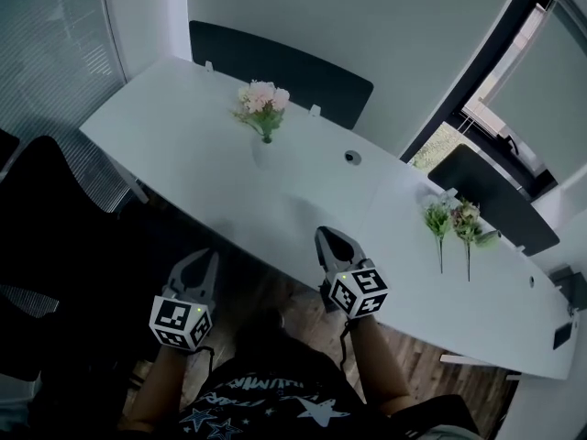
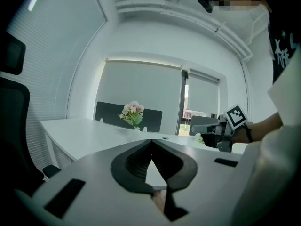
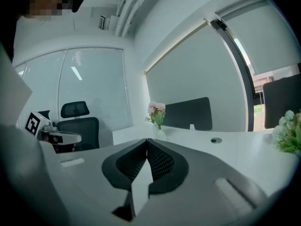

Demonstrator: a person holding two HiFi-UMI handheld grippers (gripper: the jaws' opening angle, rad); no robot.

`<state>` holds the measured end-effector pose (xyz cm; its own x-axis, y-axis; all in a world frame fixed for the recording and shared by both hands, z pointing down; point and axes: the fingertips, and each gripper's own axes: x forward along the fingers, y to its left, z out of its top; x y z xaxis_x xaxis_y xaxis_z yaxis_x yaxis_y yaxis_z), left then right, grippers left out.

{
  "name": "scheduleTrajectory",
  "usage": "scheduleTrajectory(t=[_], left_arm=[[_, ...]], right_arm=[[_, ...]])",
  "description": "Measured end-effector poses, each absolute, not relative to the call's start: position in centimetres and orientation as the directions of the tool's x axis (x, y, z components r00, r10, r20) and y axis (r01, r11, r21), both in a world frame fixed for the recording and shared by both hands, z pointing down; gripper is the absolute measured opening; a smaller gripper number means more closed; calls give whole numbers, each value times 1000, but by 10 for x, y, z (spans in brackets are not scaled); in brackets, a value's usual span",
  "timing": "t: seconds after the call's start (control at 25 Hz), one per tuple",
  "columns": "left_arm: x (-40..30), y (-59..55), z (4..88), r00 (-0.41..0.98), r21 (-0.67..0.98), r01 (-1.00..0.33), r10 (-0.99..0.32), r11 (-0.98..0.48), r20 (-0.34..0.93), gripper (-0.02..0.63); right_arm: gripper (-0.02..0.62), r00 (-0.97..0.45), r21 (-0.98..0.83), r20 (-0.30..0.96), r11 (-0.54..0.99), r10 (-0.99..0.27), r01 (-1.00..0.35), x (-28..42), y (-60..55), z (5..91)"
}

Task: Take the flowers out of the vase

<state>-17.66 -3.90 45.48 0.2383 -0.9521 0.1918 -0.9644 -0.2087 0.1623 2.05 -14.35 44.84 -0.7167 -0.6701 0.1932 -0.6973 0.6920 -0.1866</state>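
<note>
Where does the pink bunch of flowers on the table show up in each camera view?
Head view: pink flowers, upper centre.
Left gripper view: left of centre, above the jaws.
Right gripper view: centre, above the jaws.
Shared landmark: dark panel beyond them.

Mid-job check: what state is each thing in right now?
Left tool: shut, empty.
Right tool: shut, empty.
Vase: upright on the table, flowers inside.
Pink flowers: standing in the vase.
Two loose flowers: out of the vase, lying on the table.
</note>
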Motion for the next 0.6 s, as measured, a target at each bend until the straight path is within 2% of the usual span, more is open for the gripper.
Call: scheduleTrajectory(t=[0.6], left_arm=[[-166,-129,453,208,138,-974,-956,-182,206,8]], right_arm=[[3,-772,-213,194,743,-605,-635,15,-232,455]])
